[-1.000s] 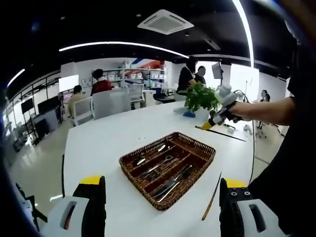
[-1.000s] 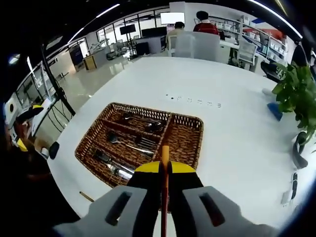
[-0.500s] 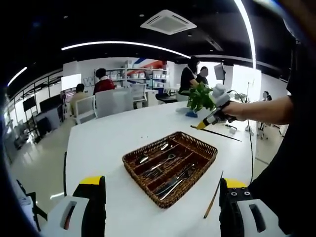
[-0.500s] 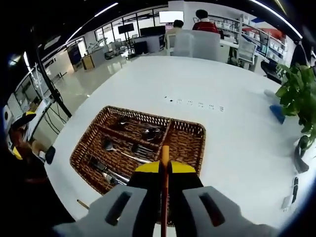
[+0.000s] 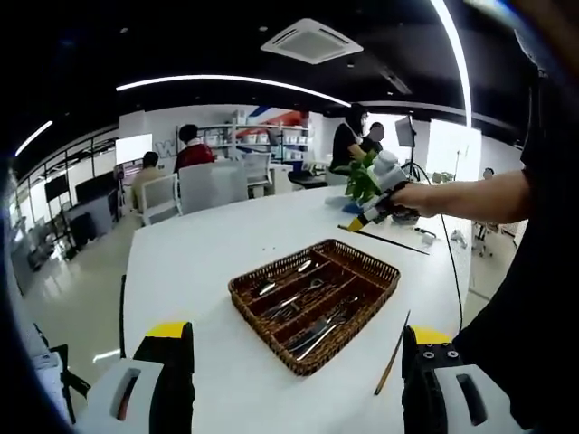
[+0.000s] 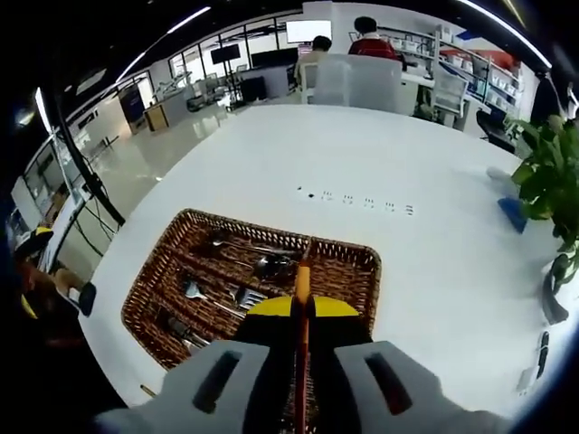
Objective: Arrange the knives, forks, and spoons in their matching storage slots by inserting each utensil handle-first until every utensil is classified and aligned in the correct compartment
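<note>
The right tool (image 6: 302,312) is clamped on a thin orange stick (image 6: 302,282), held above the basket (image 6: 355,262). The left tool (image 5: 296,348) is empty, jaws spread wide. The basket sits on the white worktop (image 5: 199,253); spoons (image 6: 271,264), forks (image 6: 244,295) and knives (image 6: 176,327) lie in separate compartments. A second stick (image 5: 392,354) lies beside the basket.

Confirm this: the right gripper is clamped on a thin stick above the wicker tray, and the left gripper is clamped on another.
Partly wrong. The right gripper does clamp the thin stick above the wicker tray, but the left gripper view shows the left gripper open, holding nothing.
</note>
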